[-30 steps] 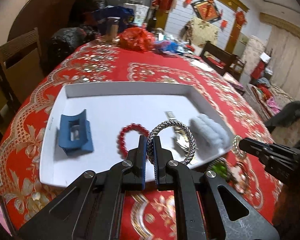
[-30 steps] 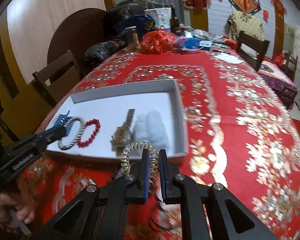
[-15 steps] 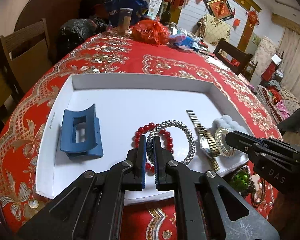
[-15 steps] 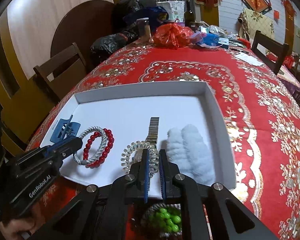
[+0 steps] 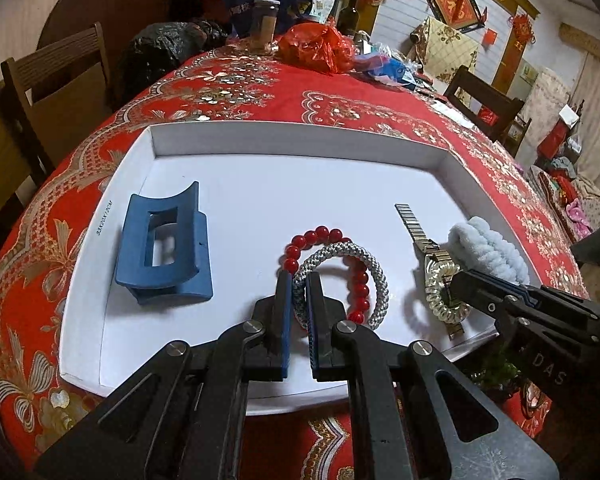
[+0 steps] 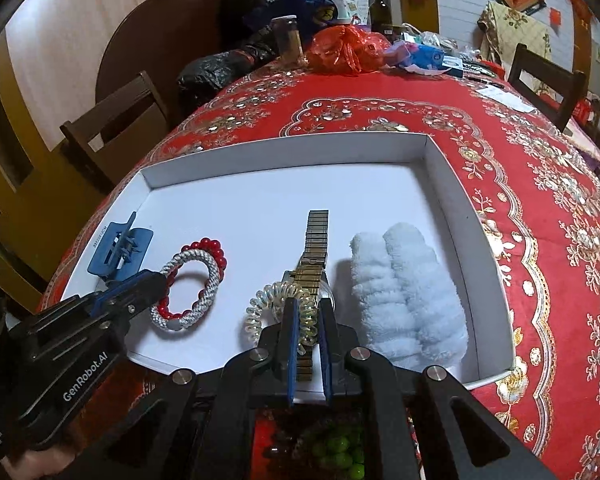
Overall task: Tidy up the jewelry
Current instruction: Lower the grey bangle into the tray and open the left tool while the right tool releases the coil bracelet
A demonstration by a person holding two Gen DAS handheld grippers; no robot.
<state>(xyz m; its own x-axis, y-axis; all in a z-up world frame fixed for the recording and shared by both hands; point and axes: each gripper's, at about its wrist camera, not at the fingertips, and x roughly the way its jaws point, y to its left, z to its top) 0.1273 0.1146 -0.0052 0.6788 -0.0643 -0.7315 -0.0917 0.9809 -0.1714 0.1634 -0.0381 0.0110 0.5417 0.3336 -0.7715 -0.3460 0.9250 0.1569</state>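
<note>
Left wrist view: the left gripper point(image 5: 299, 280) pinches the near rim of the silver braided bracelet point(image 5: 352, 280), a light, springy cord ring best held by its edge; it lies over the red bead bracelet point(image 5: 328, 240) in the white tray point(image 5: 292, 136)

Right wrist view: the right gripper point(image 6: 309, 312) pinches the clear coil hair tie point(image 6: 268, 308), soft and probably slippery, above the gold watch point(image 6: 314, 256), beside the fluffy blue scrunchie point(image 6: 404, 296)

The left tongs point(image 6: 160, 280) read "GenRobot.AI" on the side; the right tongs point(image 5: 454, 280) show "DAS".
</note>
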